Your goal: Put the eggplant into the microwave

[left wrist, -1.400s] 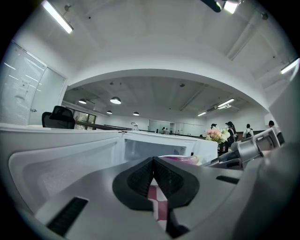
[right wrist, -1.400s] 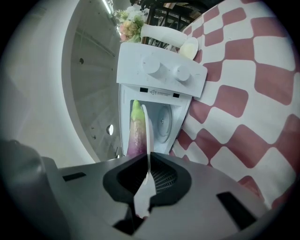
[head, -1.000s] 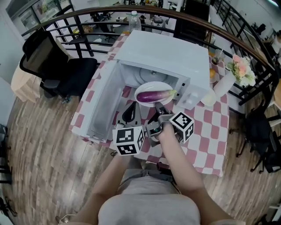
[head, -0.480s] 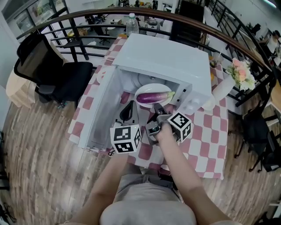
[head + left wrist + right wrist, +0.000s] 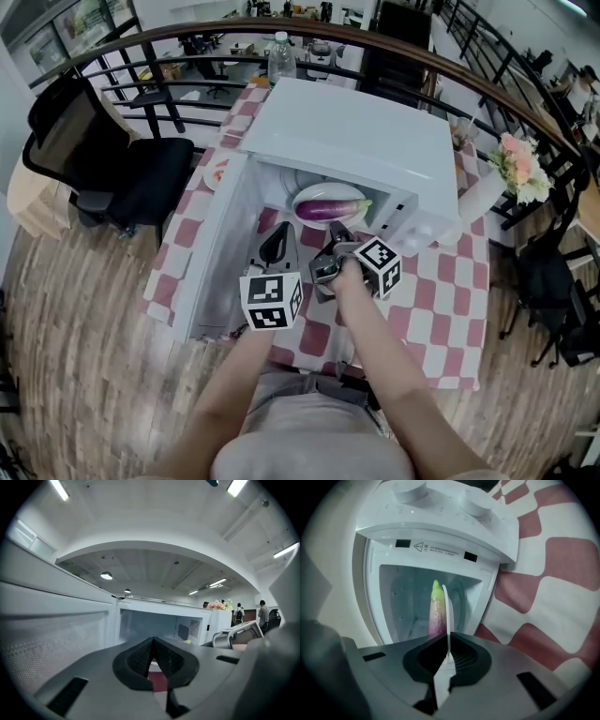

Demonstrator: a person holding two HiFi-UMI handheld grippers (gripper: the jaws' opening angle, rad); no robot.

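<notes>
A purple eggplant (image 5: 328, 208) with a green stem lies on a white plate (image 5: 302, 199) at the mouth of the white microwave (image 5: 356, 141). The microwave's door (image 5: 211, 253) hangs open to the left. My right gripper (image 5: 336, 231) is shut on the plate's near rim. In the right gripper view the plate (image 5: 449, 616) shows edge-on between the jaws of the right gripper (image 5: 448, 651), with the eggplant (image 5: 436, 613) beside it and the cavity behind. My left gripper (image 5: 275, 246) is shut and holds nothing, in front of the opening. In its own view the left gripper (image 5: 152, 646) faces the cavity (image 5: 154, 625).
The microwave stands on a red-and-white checked tablecloth (image 5: 427, 300). A water bottle (image 5: 279, 54) stands behind it, a vase of flowers (image 5: 520, 159) at the right, a small dish (image 5: 217, 173) at the left. A black chair (image 5: 103, 150) and a curved railing (image 5: 422, 61) ring the table.
Both grippers have moved toward the microwave. The plate with the eggplant has gone further into the opening, still held by the right gripper.
</notes>
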